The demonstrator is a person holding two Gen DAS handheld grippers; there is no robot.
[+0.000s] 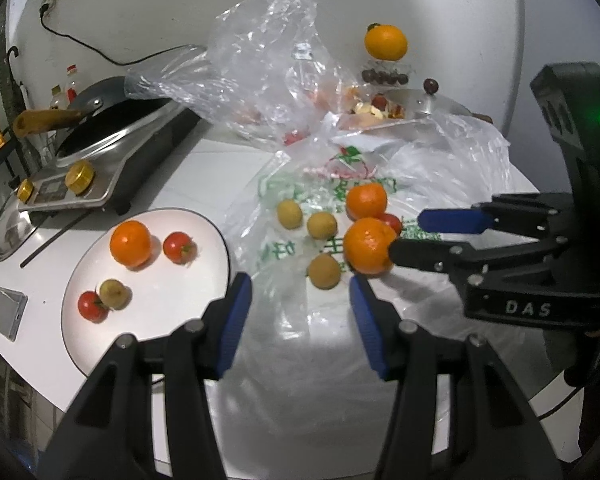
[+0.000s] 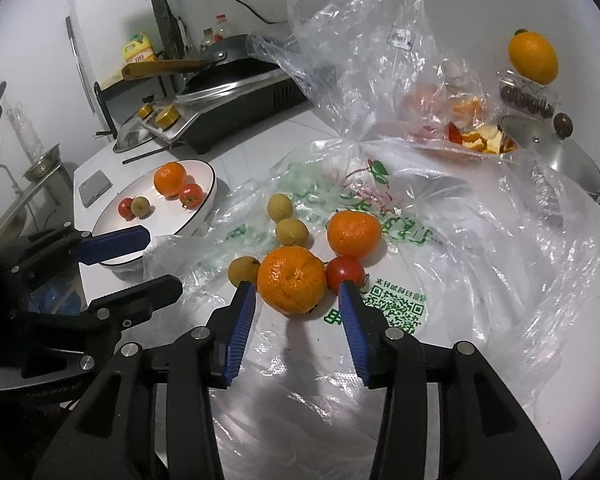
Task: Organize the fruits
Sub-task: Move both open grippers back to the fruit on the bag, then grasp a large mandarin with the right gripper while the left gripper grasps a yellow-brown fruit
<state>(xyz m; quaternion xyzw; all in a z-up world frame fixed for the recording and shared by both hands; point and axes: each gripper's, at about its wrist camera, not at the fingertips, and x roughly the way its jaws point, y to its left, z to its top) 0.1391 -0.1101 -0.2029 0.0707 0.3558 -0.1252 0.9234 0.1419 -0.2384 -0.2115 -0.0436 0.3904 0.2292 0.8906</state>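
On printed plastic bag [image 2: 380, 216], beside white plate [image 2: 204, 204]: large orange [image 2: 291, 279] framed between wide-spread jaws of right gripper [image 2: 296, 312], not yet touched. Second orange [image 2: 353, 233], tomato [image 2: 345, 273], three longans [image 2: 291, 232] scattered close by on bag. Plate loaded with orange, two tomatoes, longan. Left gripper [image 1: 300, 312] held near plate, jaws wide, nothing gripped.

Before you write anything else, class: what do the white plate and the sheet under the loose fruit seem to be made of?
White plate: probably glazed ceramic, judging by its smooth glossy surface and thick rim.
Sheet: thin clear plastic bag film; it is crinkled, shiny and see-through, with green print.
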